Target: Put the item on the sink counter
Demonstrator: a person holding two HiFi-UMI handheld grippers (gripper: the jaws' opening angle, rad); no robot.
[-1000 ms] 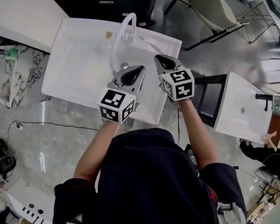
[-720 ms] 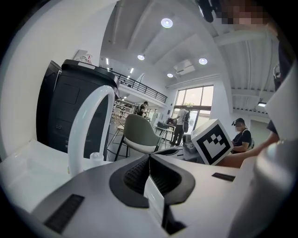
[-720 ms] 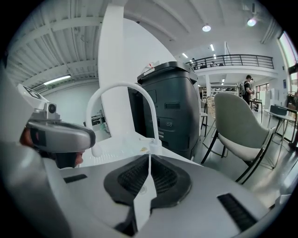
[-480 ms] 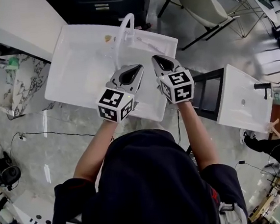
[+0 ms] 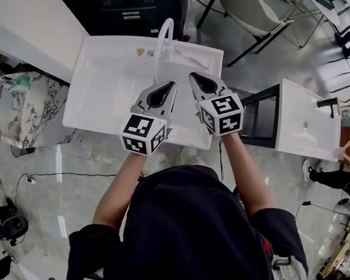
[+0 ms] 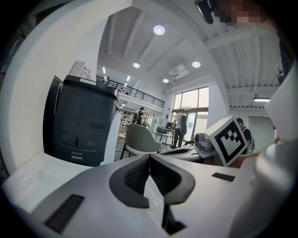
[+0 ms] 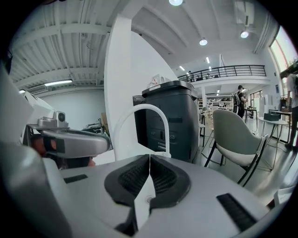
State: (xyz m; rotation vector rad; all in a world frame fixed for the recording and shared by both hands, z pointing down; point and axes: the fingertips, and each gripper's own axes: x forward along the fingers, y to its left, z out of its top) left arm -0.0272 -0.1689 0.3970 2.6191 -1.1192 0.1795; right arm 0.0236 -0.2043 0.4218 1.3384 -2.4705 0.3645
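Above sink (image 5: 105,81): left gripper (image 5: 169,87), right gripper (image 5: 193,78), jaws together.

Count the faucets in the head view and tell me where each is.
2. A white arched faucet stands at the far edge of the middle sink; a black faucet sits on the smaller sink at right. Others may be hidden.

A white sink counter (image 5: 90,92) stands on a glossy grey floor (image 5: 88,194). A curved white faucet (image 5: 165,35) rises from its back rim, and a small yellowish item (image 5: 140,51) lies just beside the faucet's base. On the floor, a dark cable (image 5: 79,172) runs near the counter, a marble-patterned block (image 5: 21,111) sits to its left, and a second white basin (image 5: 303,131) stands well apart at right
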